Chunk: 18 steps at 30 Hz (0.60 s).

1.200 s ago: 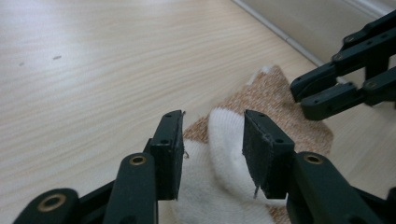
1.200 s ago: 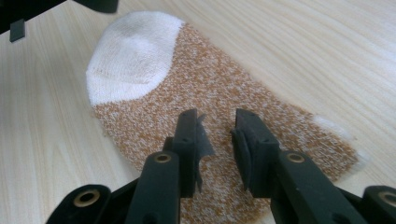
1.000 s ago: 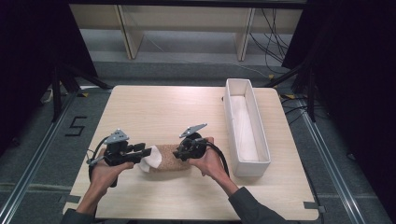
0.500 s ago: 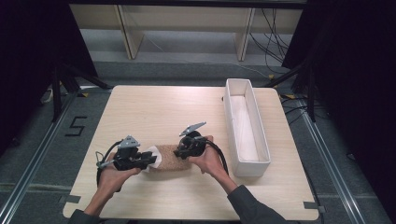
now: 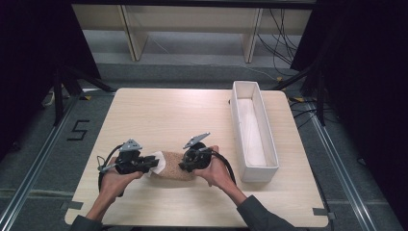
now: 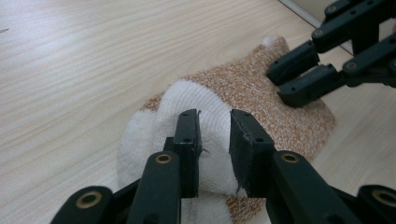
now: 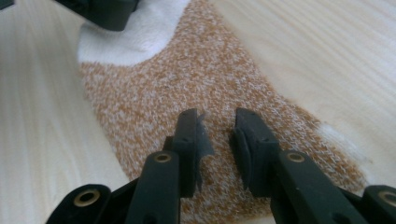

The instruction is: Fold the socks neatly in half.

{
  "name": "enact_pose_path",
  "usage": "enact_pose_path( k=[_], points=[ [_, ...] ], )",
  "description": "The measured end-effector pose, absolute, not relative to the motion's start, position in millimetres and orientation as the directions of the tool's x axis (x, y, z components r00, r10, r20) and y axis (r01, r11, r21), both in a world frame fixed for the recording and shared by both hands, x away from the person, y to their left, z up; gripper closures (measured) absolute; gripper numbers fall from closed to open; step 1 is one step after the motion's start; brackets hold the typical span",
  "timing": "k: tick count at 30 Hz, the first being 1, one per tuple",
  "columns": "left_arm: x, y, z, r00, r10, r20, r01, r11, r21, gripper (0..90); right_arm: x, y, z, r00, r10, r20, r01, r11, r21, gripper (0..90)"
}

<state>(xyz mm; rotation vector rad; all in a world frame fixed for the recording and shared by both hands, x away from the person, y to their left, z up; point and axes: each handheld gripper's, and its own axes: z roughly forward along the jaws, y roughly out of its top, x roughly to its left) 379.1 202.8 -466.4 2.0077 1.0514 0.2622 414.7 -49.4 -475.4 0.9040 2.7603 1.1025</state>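
Left to right on the table: the left gripper, its jaws having just been closing, pinches a raised fold of white knit at one end of the sock, cloth bulging between the pads. The sock, orange-brown with white ends, lies flat near the table's front edge, between both tools. The right gripper presses down on the orange-brown part, jaws narrowly apart; whether cloth is caught between them cannot be told. A long white tray stands well apart at the right. Step in hand, apparently: securing both ends. Next would call for a firm right-hand pinch before lifting or folding.
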Motion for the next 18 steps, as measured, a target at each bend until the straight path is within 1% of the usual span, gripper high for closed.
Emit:
enact_pose_path(
  k=[4,11,18],
  points=[
    [381.2,201.2,-469.4,0.624,0.761,-0.179,0.585,-0.302,0.753,73.7,400.5,-51.8,-474.6,-0.846,0.504,0.175,0.49,0.605,0.628,70.9],
    [382.9,199.4,-473.7,0.636,0.751,-0.178,0.582,-0.315,0.75,74.5,382.0,-50.7,-474.4,-0.867,0.474,0.151,0.453,0.626,0.635,70.8],
    [381.6,198.3,-475.0,0.643,0.743,-0.187,0.585,-0.318,0.746,75.5,374.2,-52.8,-475.8,-0.871,0.466,0.155,0.448,0.624,0.64,70.9]
  ],
)
